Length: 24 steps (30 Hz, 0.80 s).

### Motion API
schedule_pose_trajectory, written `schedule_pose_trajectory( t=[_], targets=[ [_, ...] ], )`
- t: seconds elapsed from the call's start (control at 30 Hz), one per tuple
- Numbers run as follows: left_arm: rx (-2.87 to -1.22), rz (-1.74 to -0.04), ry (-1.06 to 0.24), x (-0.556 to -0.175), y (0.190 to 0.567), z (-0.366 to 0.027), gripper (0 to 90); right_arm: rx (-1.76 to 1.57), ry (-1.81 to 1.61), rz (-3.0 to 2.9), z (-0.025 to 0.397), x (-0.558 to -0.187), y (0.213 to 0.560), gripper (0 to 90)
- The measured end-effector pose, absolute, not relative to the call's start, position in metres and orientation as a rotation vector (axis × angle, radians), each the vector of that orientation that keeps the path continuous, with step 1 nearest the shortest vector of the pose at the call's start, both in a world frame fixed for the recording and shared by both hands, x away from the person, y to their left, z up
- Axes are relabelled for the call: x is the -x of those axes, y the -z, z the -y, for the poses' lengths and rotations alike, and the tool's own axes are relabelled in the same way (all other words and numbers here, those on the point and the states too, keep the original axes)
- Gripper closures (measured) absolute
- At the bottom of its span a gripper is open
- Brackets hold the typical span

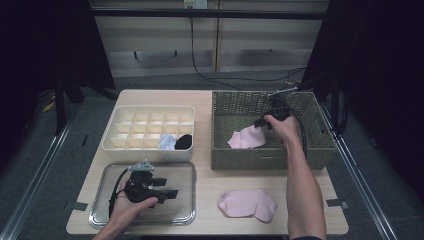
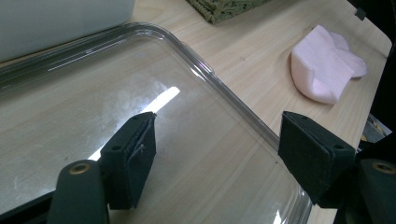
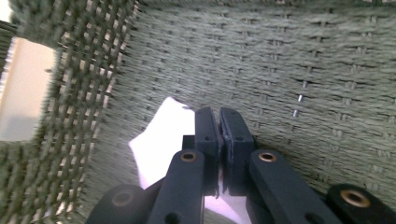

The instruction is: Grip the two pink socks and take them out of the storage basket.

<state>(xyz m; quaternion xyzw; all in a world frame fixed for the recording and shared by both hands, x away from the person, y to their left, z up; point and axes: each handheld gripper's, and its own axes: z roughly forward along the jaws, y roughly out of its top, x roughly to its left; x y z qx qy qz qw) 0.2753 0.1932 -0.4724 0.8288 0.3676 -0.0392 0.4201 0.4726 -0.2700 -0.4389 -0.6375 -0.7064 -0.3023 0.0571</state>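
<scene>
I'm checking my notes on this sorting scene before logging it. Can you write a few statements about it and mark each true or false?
1. The right gripper is shut on the pink cloth piece inside the green woven basket. True.
2. The left gripper holds a sock. False: its jaws stand open above the clear plastic tray.
3. A second pink cloth piece lies on the wooden table. True.
4. The white compartment organizer has nothing in it. False: two compartments hold a black bundle and a whitish bundle.

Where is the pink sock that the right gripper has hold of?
In the high view, the pink sock lies inside the woven basket at table right, pinched at its upper edge by the right gripper.
</scene>
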Motion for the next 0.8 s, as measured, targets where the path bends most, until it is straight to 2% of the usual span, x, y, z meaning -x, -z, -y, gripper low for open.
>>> schedule_pose_trajectory(
  t=[0.8],
  targets=[
    [-2.072,-0.918,0.096,-0.276,0.472,-0.193,28.0,1.816,1.2,2.108,0.272,-0.446,0.389,87.2]
  ],
)
